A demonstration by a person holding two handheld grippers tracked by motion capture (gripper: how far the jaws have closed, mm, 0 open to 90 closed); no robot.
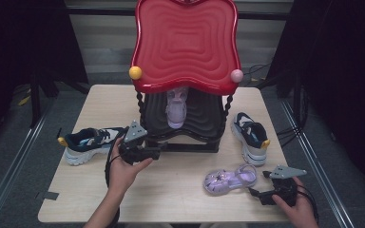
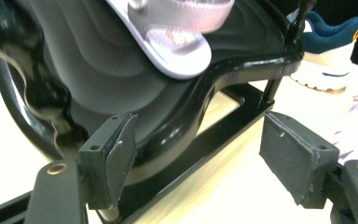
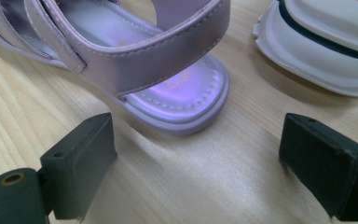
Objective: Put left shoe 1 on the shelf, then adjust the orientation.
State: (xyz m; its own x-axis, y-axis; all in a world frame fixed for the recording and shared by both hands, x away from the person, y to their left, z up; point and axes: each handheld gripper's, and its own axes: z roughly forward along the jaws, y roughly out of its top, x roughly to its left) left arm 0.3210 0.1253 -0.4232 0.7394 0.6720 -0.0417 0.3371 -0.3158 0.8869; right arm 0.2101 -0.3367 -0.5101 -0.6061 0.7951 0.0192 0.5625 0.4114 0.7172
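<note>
R fingers (image 3: 200, 158) wide, empty | L fingers (image 2: 200, 158) wide | sandal (image 1: 230, 179) lies crosswise, heel toward R, toe left

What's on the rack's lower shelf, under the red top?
One lilac sandal lies on the black lower shelf, one end overhanging the front edge. The red top covers the back of the shelf, so anything farther in is hidden. The second sandal lies on the table.
</note>
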